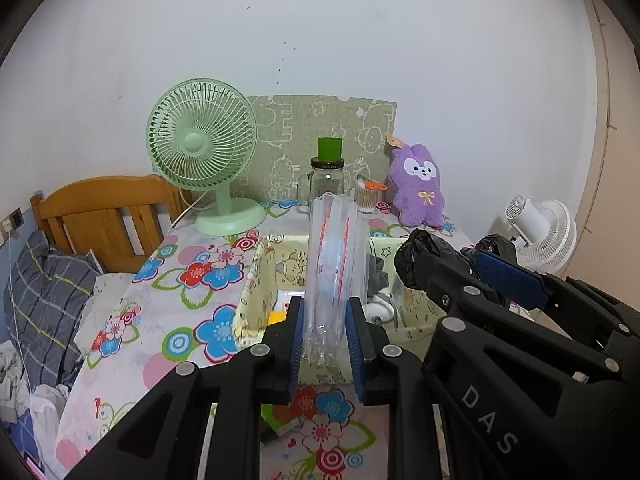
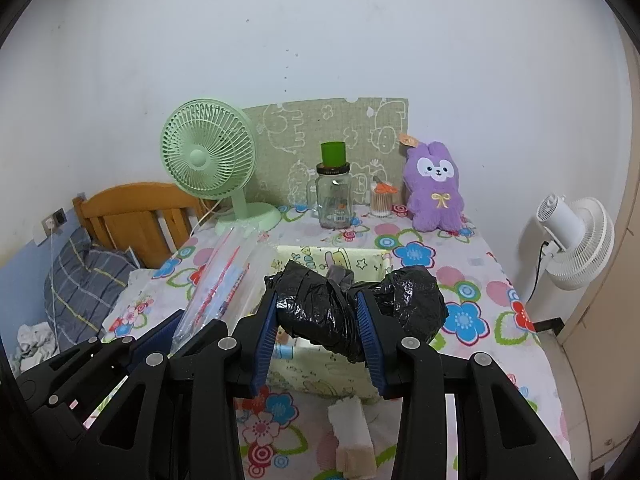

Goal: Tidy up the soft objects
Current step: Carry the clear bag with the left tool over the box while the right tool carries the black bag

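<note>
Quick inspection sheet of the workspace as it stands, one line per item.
Surface: table under a flowered cloth.
Job's things: clear bag held upright; black bag held crosswise; both above the yellow bin, which holds grey fabric.
Clutter: green fan, jar, swab tub, purple plush, folded tissue.
Grippers: left gripper shut on clear bag; right gripper shut on black bag.
Cables: green fan's cord runs off the table's left edge; white fan has a black cord.
Surroundings: bed left, white wall behind.
</note>
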`<move>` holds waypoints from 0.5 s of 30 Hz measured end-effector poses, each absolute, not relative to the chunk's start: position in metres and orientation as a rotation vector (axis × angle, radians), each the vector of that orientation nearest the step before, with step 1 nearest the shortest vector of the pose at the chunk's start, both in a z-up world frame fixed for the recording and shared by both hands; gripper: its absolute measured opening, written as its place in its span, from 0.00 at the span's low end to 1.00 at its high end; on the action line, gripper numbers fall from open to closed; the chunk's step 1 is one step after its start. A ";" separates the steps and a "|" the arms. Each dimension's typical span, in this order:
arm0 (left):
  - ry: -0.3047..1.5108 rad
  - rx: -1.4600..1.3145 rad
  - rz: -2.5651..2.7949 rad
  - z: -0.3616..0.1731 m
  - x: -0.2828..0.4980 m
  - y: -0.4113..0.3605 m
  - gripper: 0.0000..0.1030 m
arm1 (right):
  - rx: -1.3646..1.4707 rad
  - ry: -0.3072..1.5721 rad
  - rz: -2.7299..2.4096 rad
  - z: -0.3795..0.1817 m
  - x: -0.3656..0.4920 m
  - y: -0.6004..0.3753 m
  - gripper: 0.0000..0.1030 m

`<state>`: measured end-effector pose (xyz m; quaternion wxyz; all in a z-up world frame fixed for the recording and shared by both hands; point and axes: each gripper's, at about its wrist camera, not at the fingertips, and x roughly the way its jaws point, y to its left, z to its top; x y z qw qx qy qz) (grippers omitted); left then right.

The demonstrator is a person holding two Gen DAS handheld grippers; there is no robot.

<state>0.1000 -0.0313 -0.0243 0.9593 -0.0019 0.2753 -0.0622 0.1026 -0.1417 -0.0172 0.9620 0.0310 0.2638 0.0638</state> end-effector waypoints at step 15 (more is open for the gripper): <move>0.572 -0.010 -0.111 -0.032 0.136 -0.030 0.19 | 0.063 0.547 0.137 -0.024 0.147 -0.140 0.41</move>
